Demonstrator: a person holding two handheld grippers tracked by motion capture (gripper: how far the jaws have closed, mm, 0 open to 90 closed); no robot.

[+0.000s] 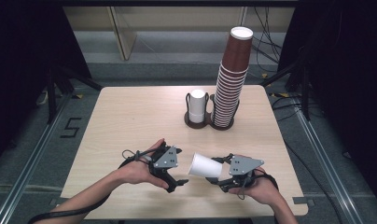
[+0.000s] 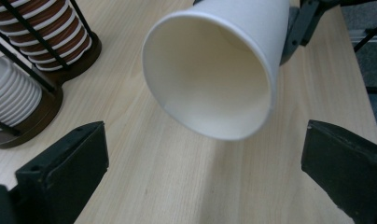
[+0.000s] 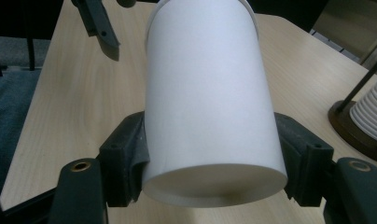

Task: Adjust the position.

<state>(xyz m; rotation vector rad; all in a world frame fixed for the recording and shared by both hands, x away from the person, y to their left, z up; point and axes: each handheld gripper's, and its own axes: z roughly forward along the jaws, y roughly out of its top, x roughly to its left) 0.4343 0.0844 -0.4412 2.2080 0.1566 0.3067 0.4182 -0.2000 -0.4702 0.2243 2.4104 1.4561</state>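
Observation:
A white paper cup (image 1: 205, 166) lies on its side just above the wooden table (image 1: 130, 116) near the front edge. My right gripper (image 1: 222, 173) is shut on its base end. In the right gripper view the black pads press both sides of the cup (image 3: 210, 93), held by the right gripper (image 3: 210, 154). The cup's open mouth (image 2: 214, 70) faces my left gripper (image 2: 205, 140), whose jaws stand wide apart with nothing between them. The left gripper (image 1: 177, 176) sits a short way left of the cup's rim, not touching it.
At the back of the table stands a dark two-slot cup holder (image 1: 210, 124). One slot has a short stack of white cups (image 1: 197, 106), the other a tall stack of brown cups (image 1: 231, 79). Table edges lie close to both hands.

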